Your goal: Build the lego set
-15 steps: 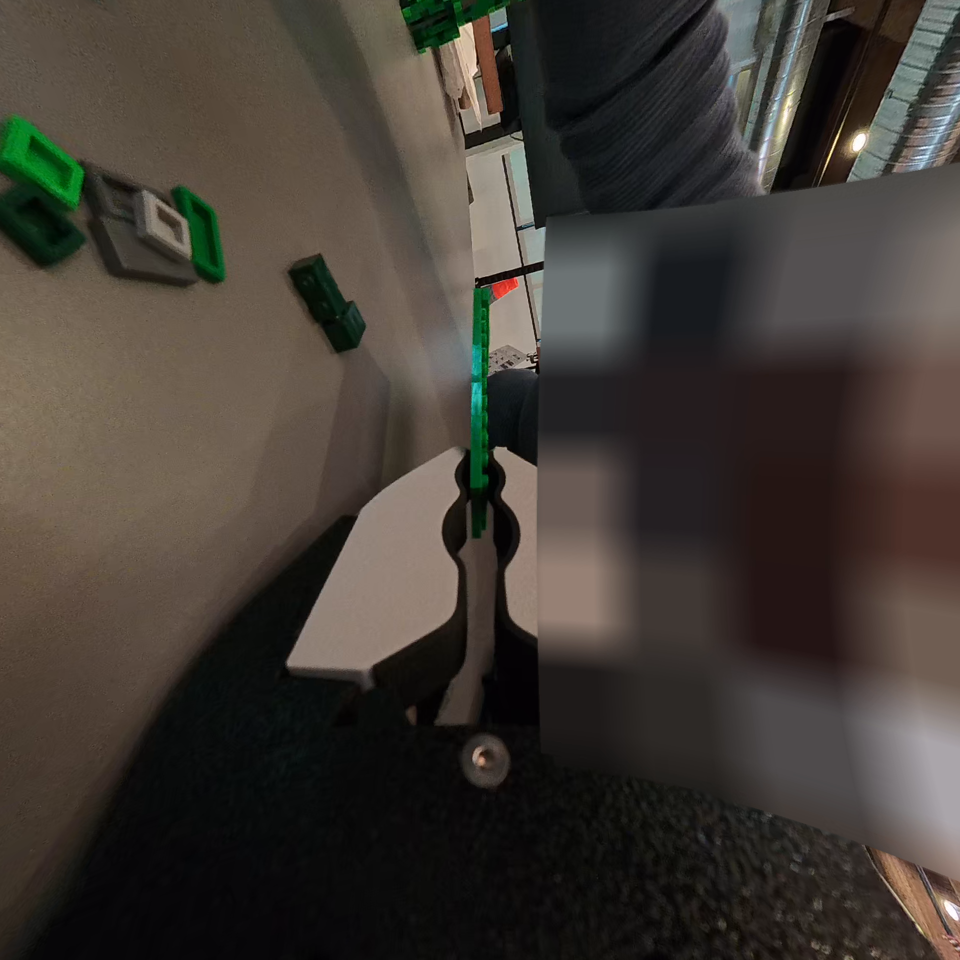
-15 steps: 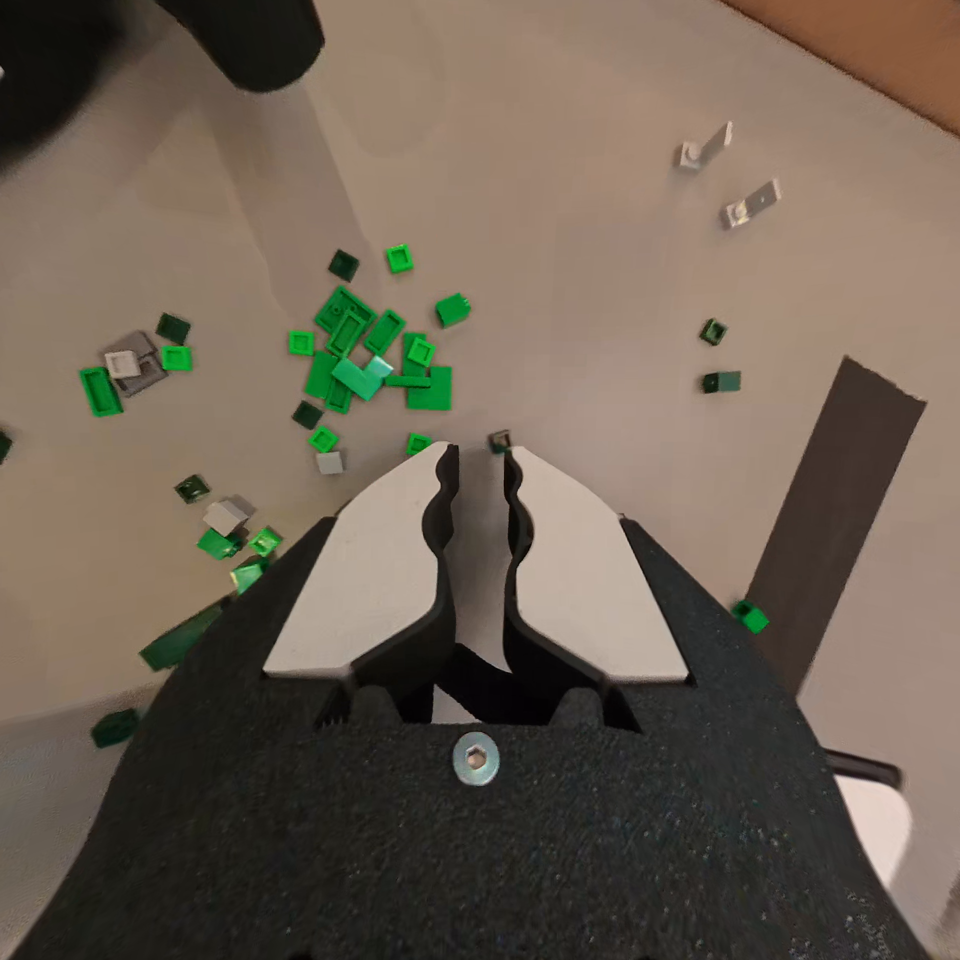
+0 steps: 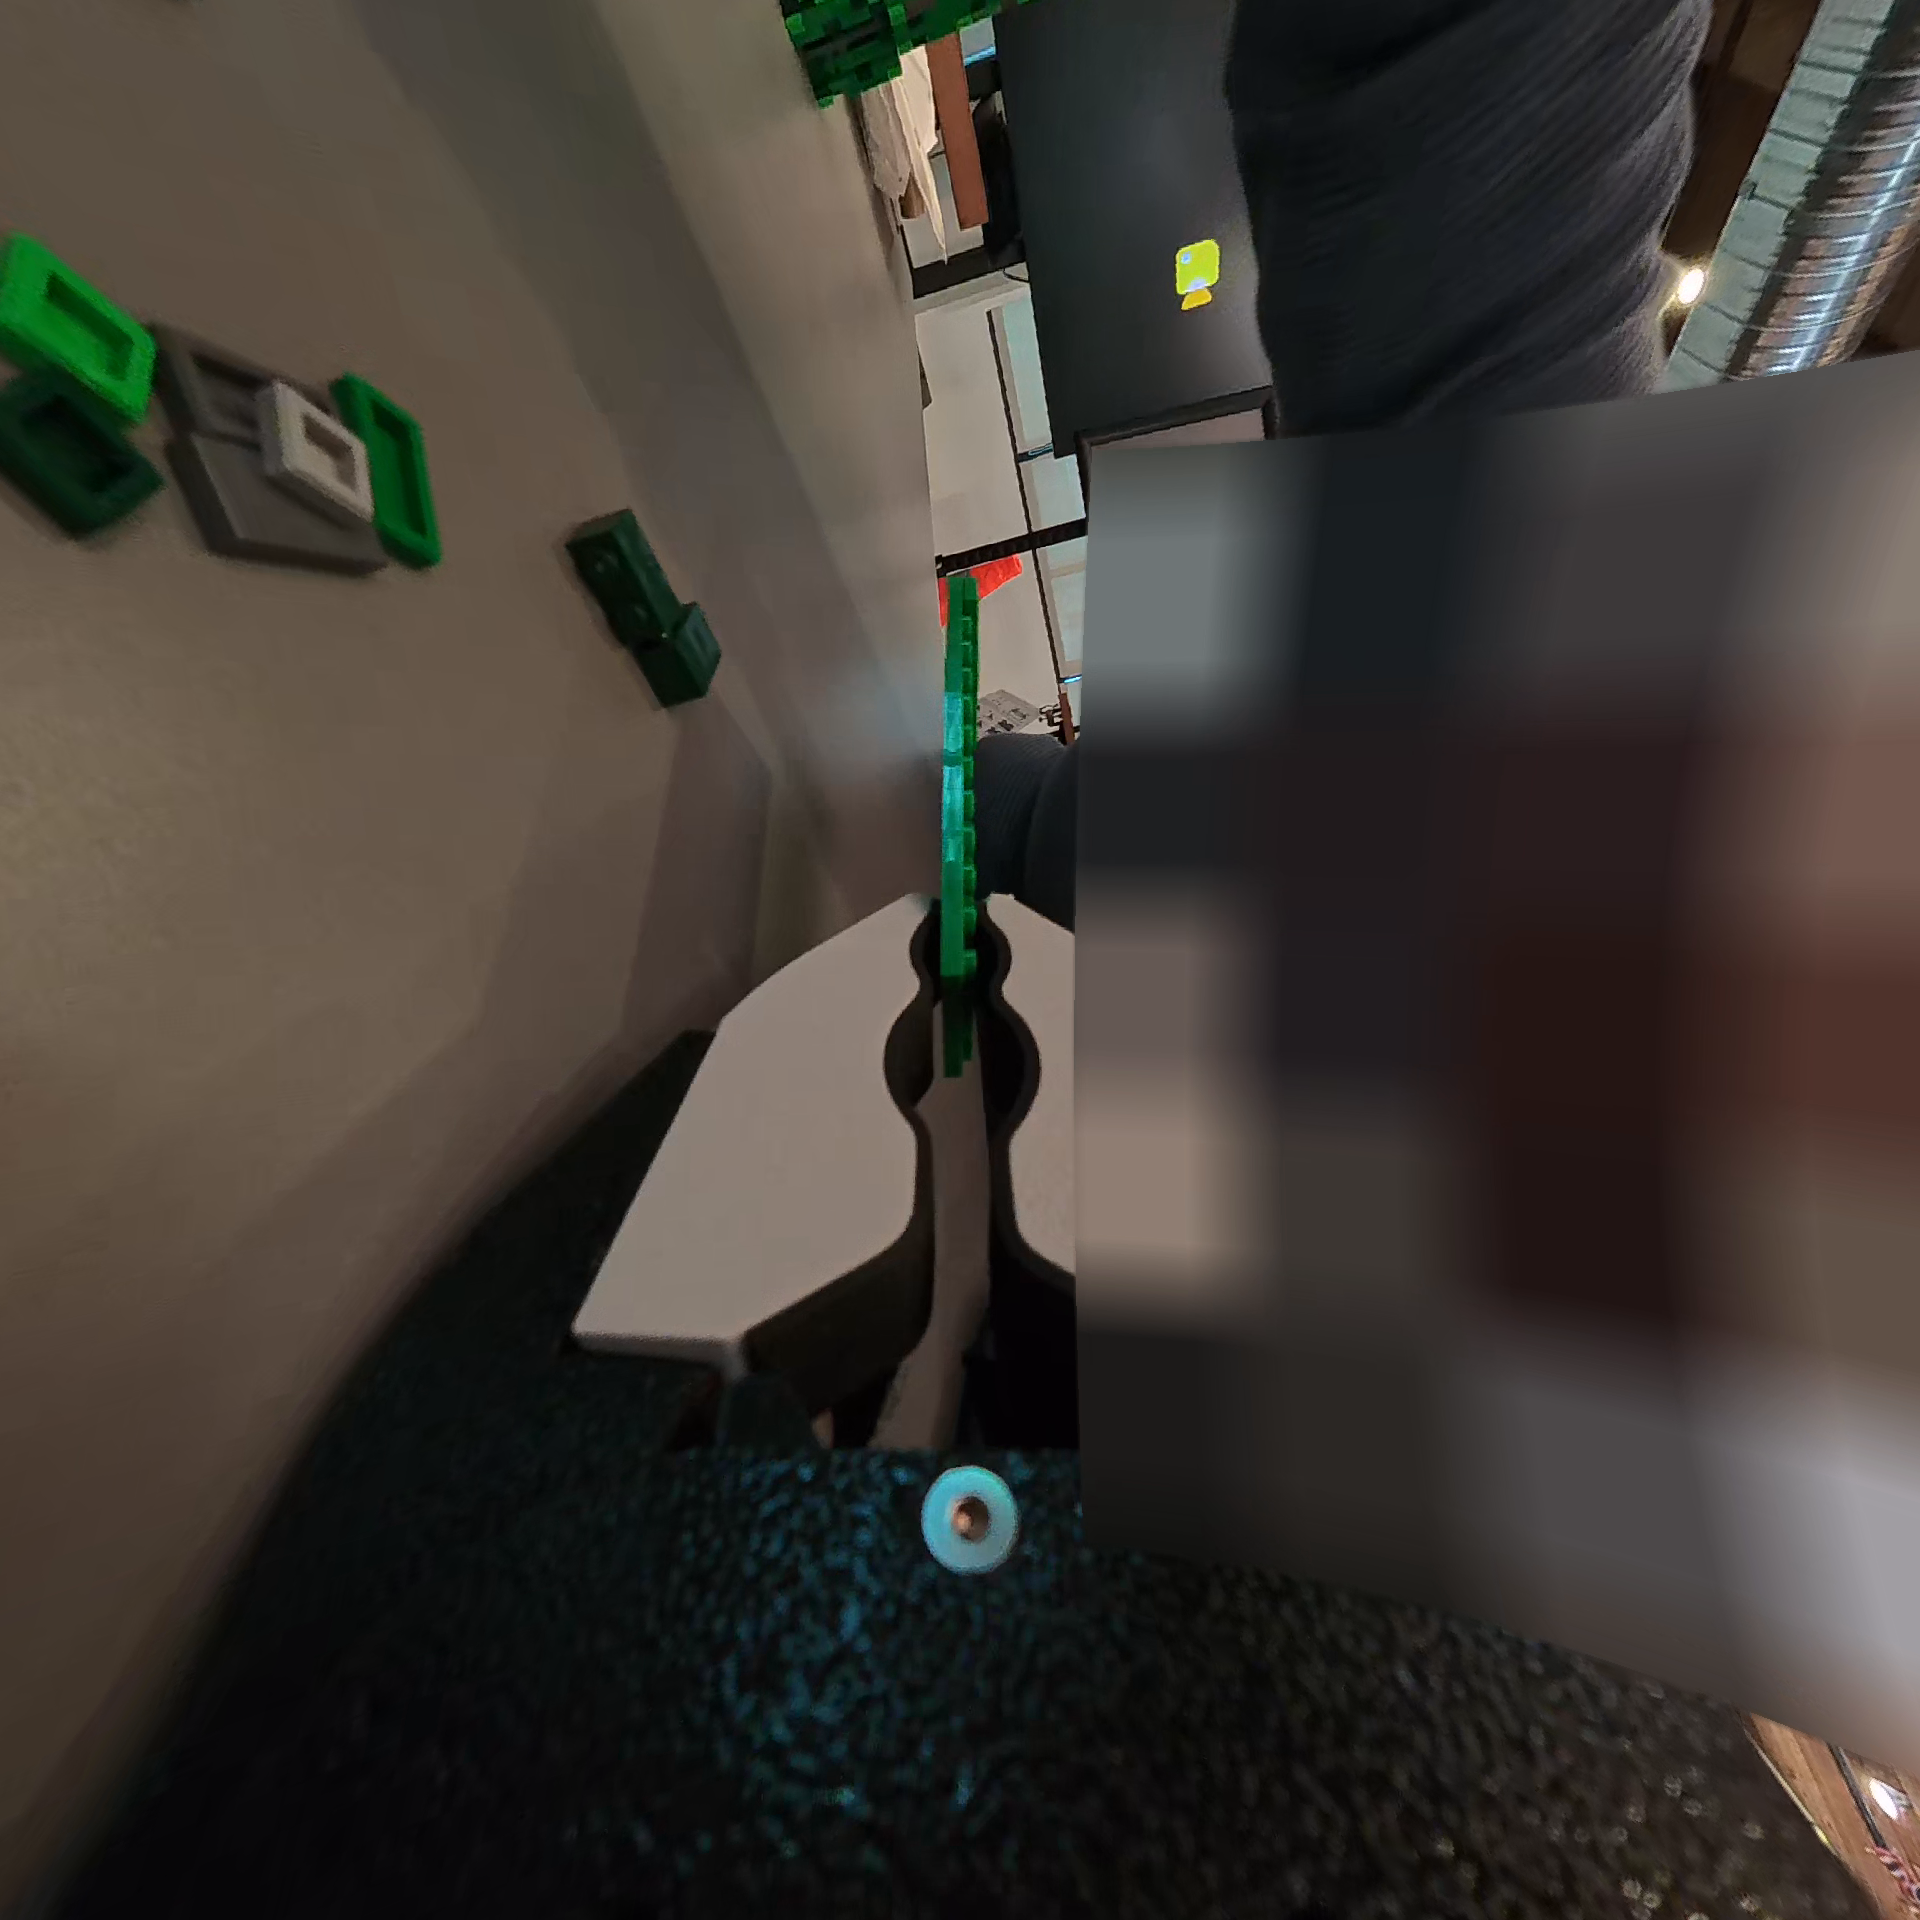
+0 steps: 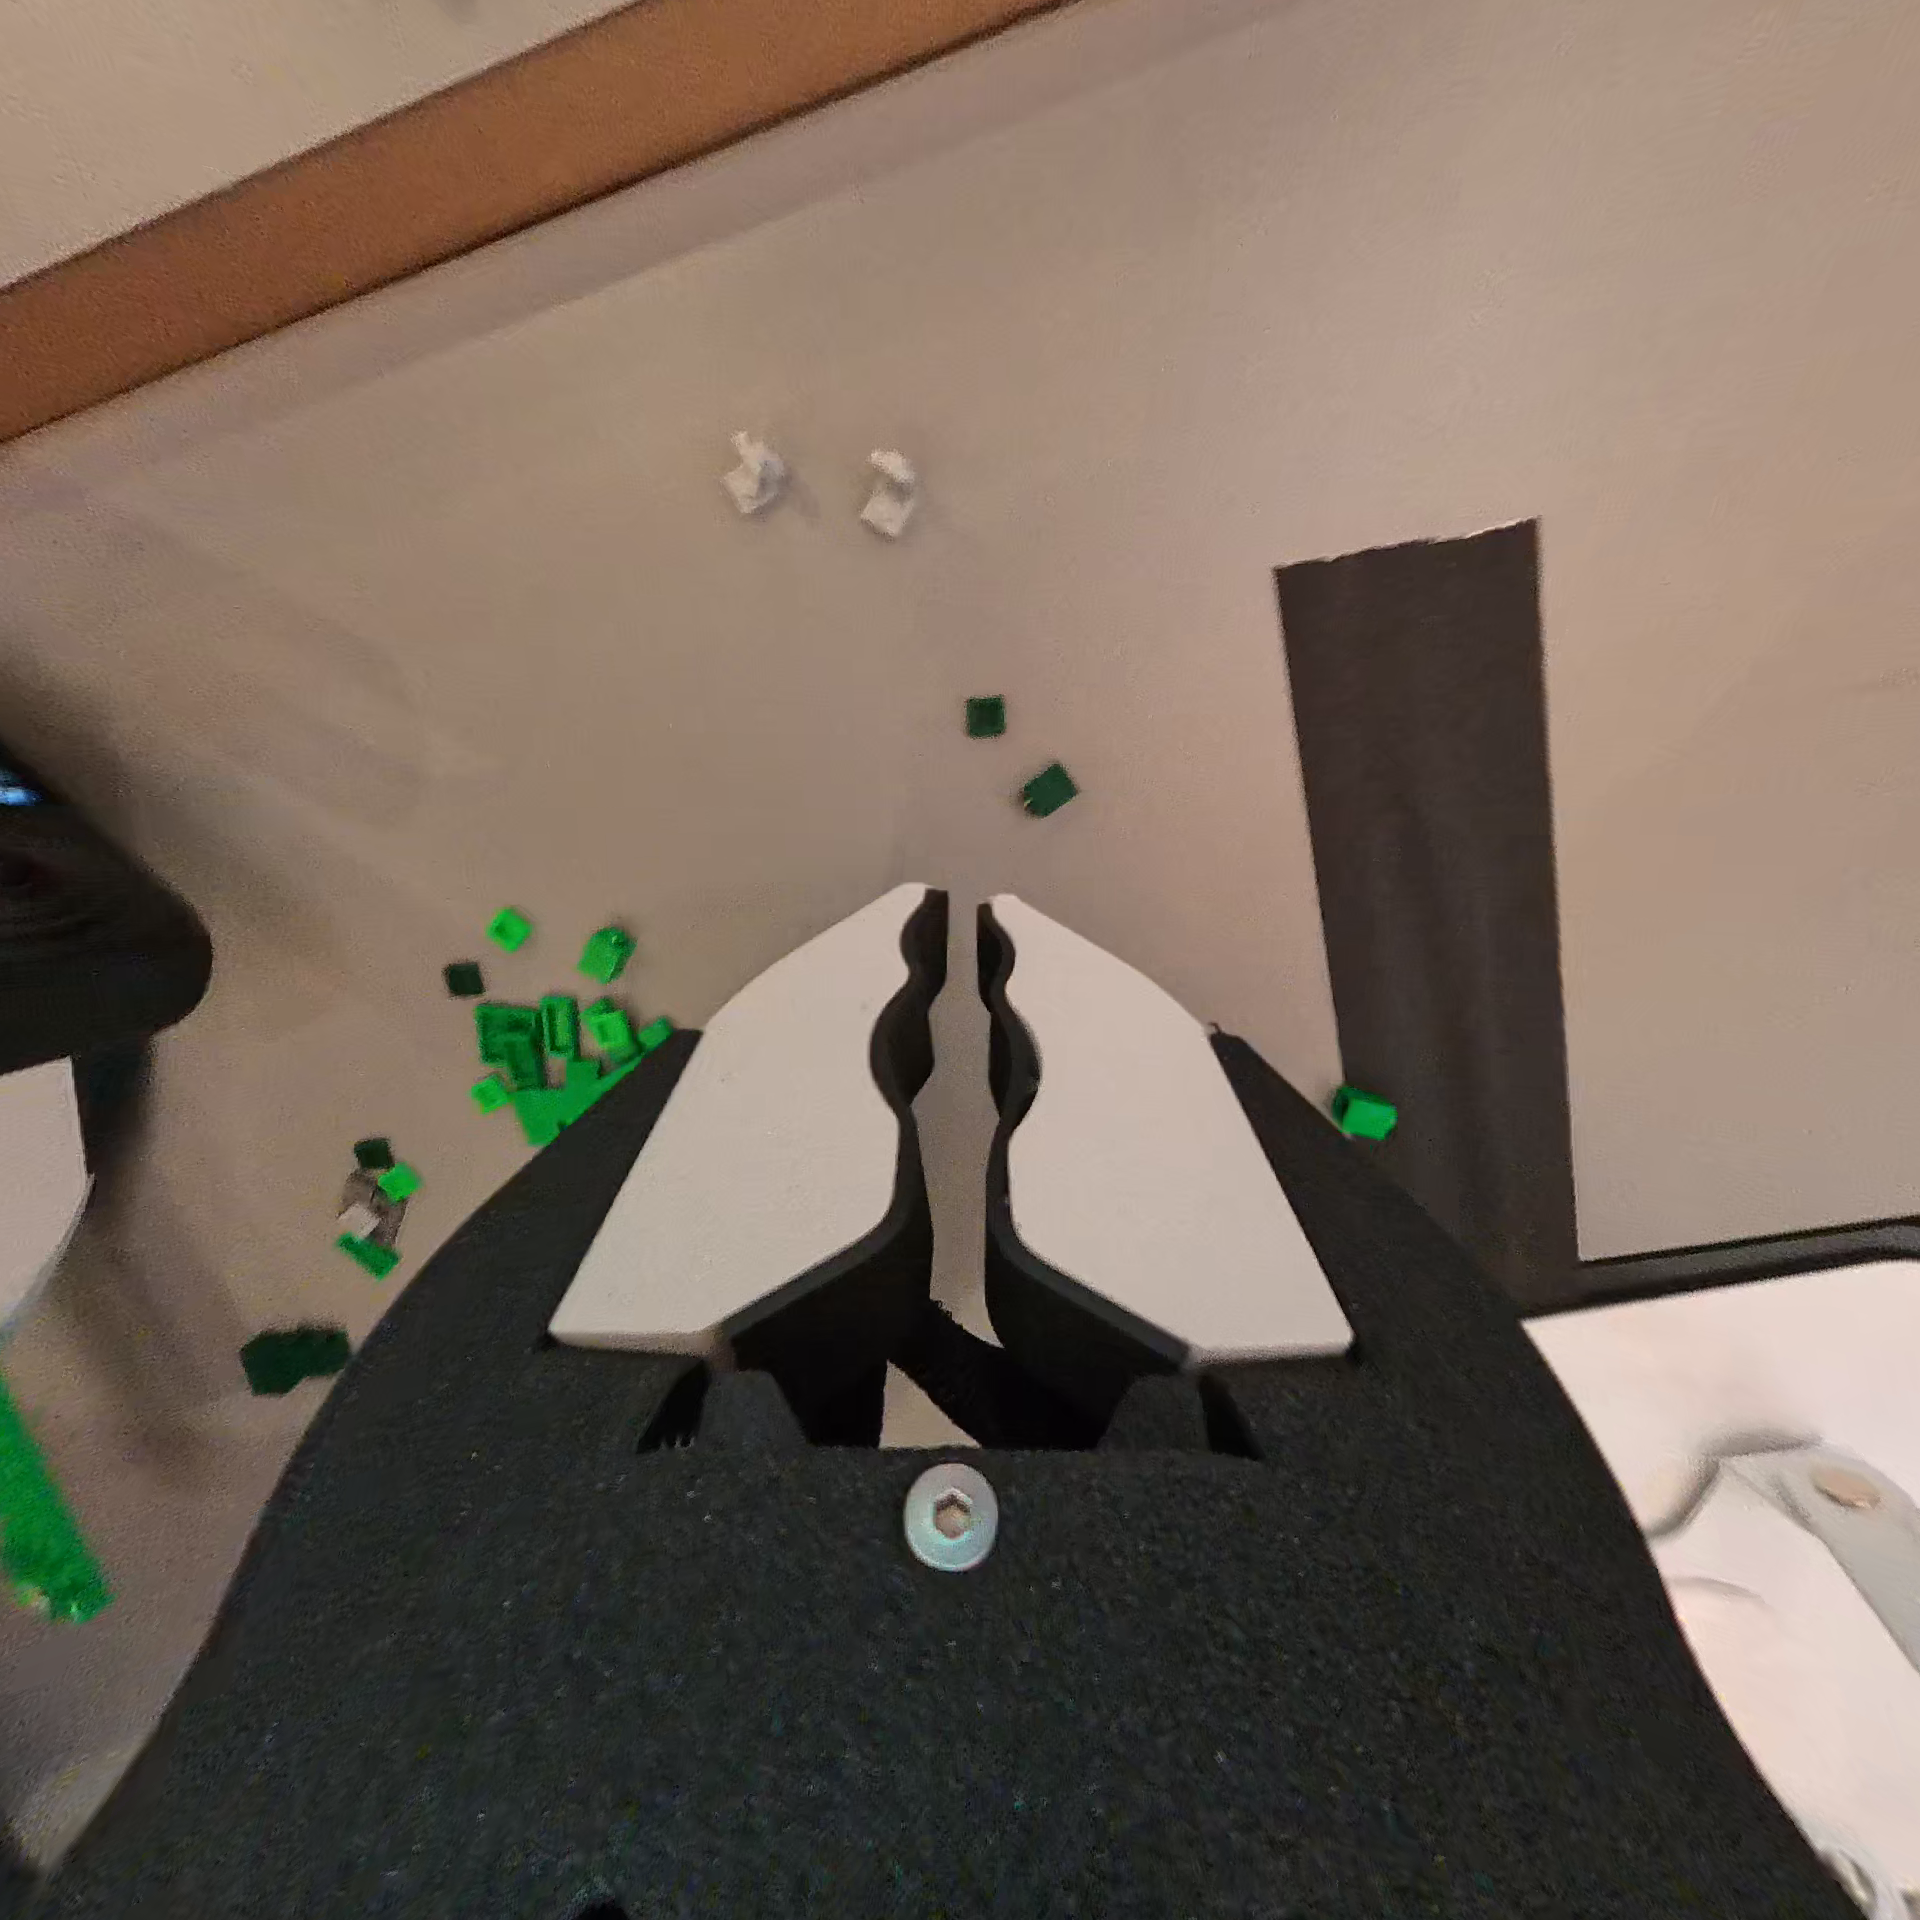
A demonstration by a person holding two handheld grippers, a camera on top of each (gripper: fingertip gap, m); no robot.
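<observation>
Left gripper [image 3: 958, 925]: coarse black textured body, white finger plates with wavy black inner pads, silver washer-head screw [image 3: 969, 1519] at centre. Right gripper [image 4: 961, 906]: same black grained body, white fingers [image 4: 790, 1132], black wavy pads, silver hex screw [image 4: 951, 1519]. Dark grey ribbed sleeve [image 3: 1455, 187].

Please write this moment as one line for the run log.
left tool: shut on green studded plate, held edge-on | right tool: nothing between fingers, narrow gap, over table | nearest: two dark green bricks
</observation>
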